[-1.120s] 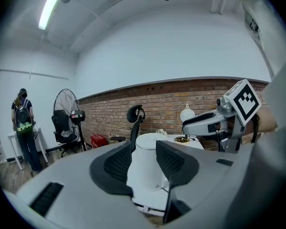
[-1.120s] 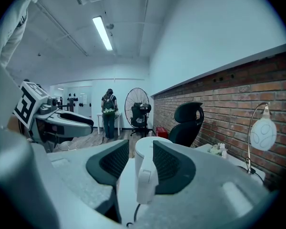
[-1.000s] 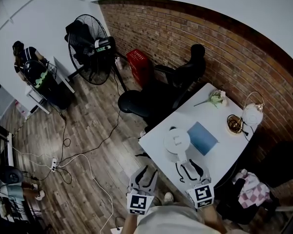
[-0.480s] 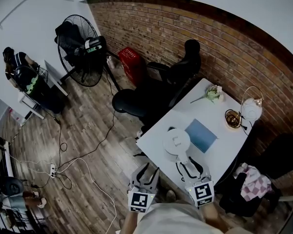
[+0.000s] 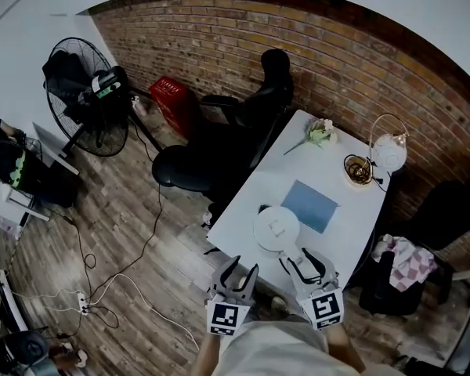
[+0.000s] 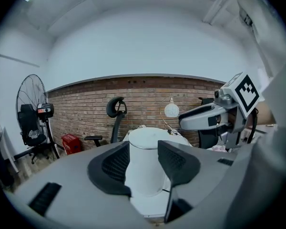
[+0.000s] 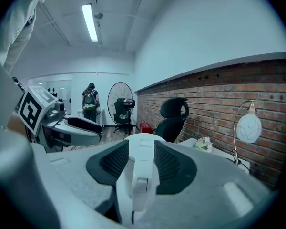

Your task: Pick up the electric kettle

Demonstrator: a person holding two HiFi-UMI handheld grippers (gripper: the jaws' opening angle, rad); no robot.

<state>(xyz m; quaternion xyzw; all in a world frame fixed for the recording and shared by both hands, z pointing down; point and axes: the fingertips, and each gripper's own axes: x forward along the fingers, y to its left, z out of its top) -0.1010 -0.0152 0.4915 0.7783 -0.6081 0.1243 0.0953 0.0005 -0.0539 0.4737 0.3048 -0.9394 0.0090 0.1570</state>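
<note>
A white electric kettle [image 5: 276, 228] stands near the front edge of the white table [image 5: 243, 210], its handle turned toward me. My right gripper [image 5: 305, 262] hovers just behind it, open. In the right gripper view the handle [image 7: 139, 185] shows in the gap of that gripper [image 7: 141, 144], with neither pad pressing on it. My left gripper [image 5: 236, 272] hangs off the table's front corner, left of the kettle. Its jaws have just been opening, and nothing is between them. In the left gripper view the kettle [image 6: 144, 173] stands beyond that gripper [image 6: 143, 147].
A blue mat [image 5: 309, 205] lies behind the kettle. Farther back are a gold bowl [image 5: 358, 169], a globe lamp [image 5: 385, 151] and flowers [image 5: 321, 131]. A black office chair [image 5: 219, 143] stands left of the table against the brick wall. Fan [image 5: 82, 92] and cables occupy the floor.
The head view has swung, so the fan and chair sit farther left. Both grippers have edged forward toward the kettle, the left one more.
</note>
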